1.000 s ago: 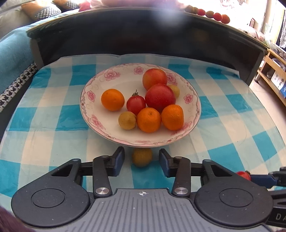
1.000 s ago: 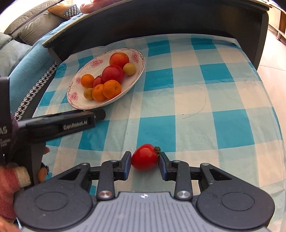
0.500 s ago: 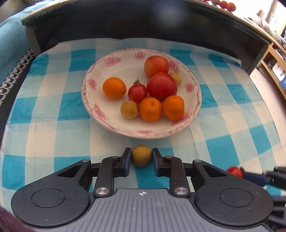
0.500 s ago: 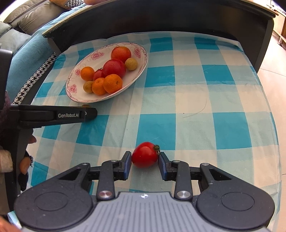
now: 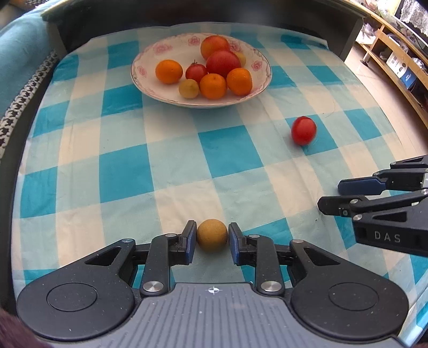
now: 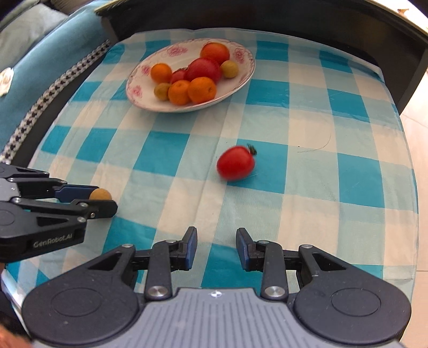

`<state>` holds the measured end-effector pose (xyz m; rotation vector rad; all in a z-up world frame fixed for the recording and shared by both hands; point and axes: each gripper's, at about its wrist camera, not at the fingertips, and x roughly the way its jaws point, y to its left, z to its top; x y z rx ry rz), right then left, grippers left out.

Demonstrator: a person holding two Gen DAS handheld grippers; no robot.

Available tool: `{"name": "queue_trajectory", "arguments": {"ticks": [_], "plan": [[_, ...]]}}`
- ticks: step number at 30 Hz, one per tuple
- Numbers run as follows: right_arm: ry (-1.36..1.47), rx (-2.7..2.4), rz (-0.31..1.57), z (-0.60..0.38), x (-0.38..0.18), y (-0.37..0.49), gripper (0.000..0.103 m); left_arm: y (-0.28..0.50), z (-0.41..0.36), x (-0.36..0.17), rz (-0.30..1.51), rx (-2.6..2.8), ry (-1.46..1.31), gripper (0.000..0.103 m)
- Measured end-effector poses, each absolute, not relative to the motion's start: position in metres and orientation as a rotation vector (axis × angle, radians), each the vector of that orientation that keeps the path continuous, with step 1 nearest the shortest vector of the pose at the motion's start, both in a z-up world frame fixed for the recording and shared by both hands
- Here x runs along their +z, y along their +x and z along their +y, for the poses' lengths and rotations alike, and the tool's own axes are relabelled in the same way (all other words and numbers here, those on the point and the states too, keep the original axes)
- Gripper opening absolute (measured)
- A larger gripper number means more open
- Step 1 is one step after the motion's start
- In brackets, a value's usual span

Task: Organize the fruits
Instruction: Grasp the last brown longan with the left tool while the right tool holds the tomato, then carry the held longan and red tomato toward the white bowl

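Note:
My left gripper [image 5: 212,238] is shut on a small brown-yellow round fruit [image 5: 212,235], held above the checked cloth, well back from the plate; it also shows in the right wrist view [image 6: 100,194]. The floral plate [image 5: 149,88] holds oranges, red fruits and small yellow fruits; in the right wrist view it stands far left of centre [image 6: 139,99]. A red tomato [image 6: 235,162] lies loose on the cloth ahead of my open, empty right gripper [image 6: 216,247], blurred. It also shows in the left wrist view [image 5: 303,130], as does the right gripper [image 5: 330,195].
The blue-and-white checked cloth [image 5: 133,166] covers a dark table with a raised dark rim [image 6: 267,16] at the back. A teal sofa [image 6: 40,61] stands to the left. Wooden shelves [image 5: 396,48] and floor lie to the right.
Both grippers pulled back from the plate. The left one carried the brown fruit away with it. The right gripper let the tomato go and it now lies ahead on the cloth.

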<state>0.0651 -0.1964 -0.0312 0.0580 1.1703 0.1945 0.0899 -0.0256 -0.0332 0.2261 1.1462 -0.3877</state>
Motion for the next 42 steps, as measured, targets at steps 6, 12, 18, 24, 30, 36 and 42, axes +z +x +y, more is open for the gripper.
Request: {"name": "queue_trajectory", "arguments": {"ticks": [6,12,18,24,30,36,42], "plan": [[0.013,0.184,1.206,-0.19,-0.03,0.069,0.033,0.097,-0.031,-0.033,1.144,-0.402,0.224,0.048],[0.005,0.167,1.222,-0.191,-0.023,0.078,0.034,0.102,-0.029,-0.033,1.159,-0.413,0.202,0.054],[0.018,0.168,1.206,-0.193,-0.01,0.089,0.036,0.1,-0.021,-0.028,1.167,-0.421,0.16,0.058],[0.044,0.132,1.193,-0.198,-0.003,0.118,0.043,0.097,-0.028,-0.034,1.184,-0.437,0.19,0.058],[0.086,0.086,1.225,-0.197,-0.009,0.149,0.043,0.099,-0.028,-0.034,1.182,-0.438,0.184,0.056],[0.133,0.05,1.26,-0.187,-0.019,0.164,0.043,0.1,-0.027,-0.033,1.183,-0.442,0.172,0.057],[0.107,-0.005,1.279,-0.18,-0.031,0.174,0.035,0.101,-0.028,-0.033,1.183,-0.447,0.167,0.059]]}}
